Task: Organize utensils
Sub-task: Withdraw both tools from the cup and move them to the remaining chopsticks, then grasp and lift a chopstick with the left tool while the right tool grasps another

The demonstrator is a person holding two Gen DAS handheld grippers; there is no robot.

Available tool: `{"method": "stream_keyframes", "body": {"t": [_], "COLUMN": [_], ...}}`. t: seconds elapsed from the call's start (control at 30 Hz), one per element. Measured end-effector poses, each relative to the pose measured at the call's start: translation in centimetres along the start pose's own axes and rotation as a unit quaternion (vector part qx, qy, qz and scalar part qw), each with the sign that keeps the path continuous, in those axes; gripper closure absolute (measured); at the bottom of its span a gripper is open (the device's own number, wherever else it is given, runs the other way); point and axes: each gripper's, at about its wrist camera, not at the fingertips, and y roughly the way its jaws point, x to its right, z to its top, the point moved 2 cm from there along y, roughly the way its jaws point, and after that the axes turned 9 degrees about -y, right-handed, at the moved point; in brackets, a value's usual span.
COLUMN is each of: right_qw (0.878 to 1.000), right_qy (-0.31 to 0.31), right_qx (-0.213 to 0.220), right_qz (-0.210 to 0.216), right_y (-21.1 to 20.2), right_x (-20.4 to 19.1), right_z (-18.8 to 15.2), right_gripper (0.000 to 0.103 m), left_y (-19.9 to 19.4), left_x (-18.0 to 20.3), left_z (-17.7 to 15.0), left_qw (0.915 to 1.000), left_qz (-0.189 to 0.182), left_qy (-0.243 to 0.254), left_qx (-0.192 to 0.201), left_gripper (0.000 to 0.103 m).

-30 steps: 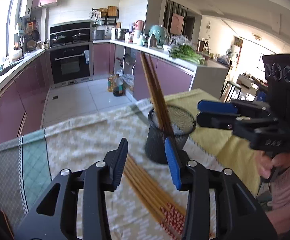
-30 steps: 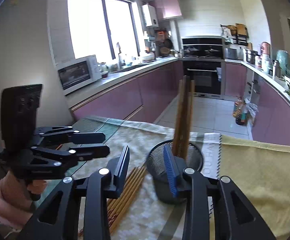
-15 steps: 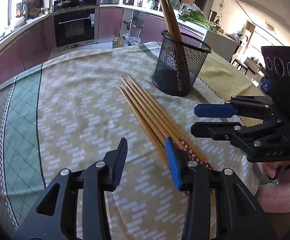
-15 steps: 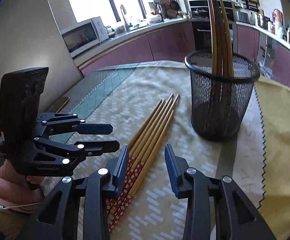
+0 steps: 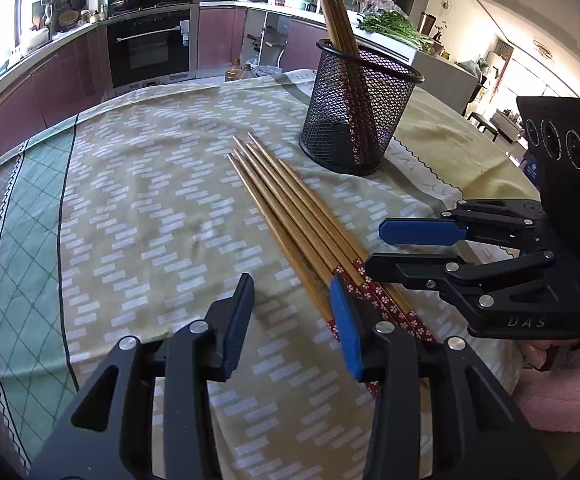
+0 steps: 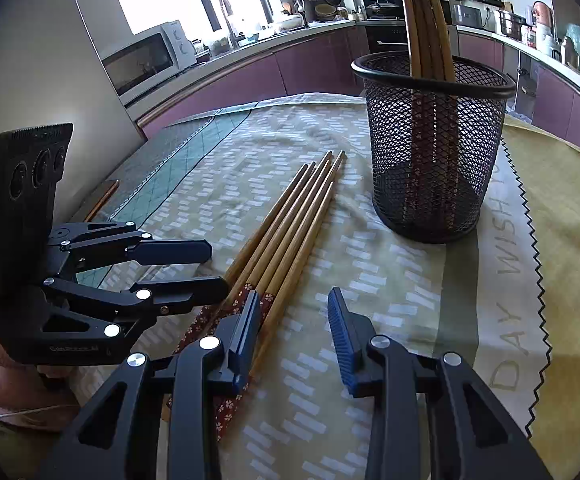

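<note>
Several wooden chopsticks (image 5: 294, 216) with red flowered ends lie side by side on the tablecloth; they also show in the right wrist view (image 6: 286, 236). A black mesh holder (image 5: 358, 116) stands upright behind them with a few chopsticks in it, also seen in the right wrist view (image 6: 430, 148). My left gripper (image 5: 290, 316) is open and empty, low over the cloth at the left of the chopsticks' red ends. My right gripper (image 6: 294, 332) is open and empty at their right side; it shows in the left wrist view (image 5: 374, 248).
A patterned yellow-green tablecloth (image 5: 150, 200) covers the table, with a plain yellow cloth (image 6: 570, 220) at the right. Kitchen counters, an oven (image 5: 150, 48) and a microwave (image 6: 142, 60) stand beyond the table edge.
Both grippers have pulled back from the holder and dropped low toward the red ends of the loose chopsticks. Both stay open and empty.
</note>
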Motion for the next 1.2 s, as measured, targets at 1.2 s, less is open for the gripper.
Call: {"method": "stream_keyframes", "body": {"t": [1.2], "right_qw": [0.998], "right_qy": [0.024], "right_qx": [0.003], "right_qz": [-0.050], "right_y": [0.6], "right_x": [1.7], "right_z": [1.1], "right_gripper": [0.097], "left_y": [1.4], "left_x": [-1.3], "left_z": [2.5], "left_qw": [0.9987], "left_qz": [0.039], "left_qy": [-0.032], "left_qx": [0.000], "left_gripper": [0.094]}}
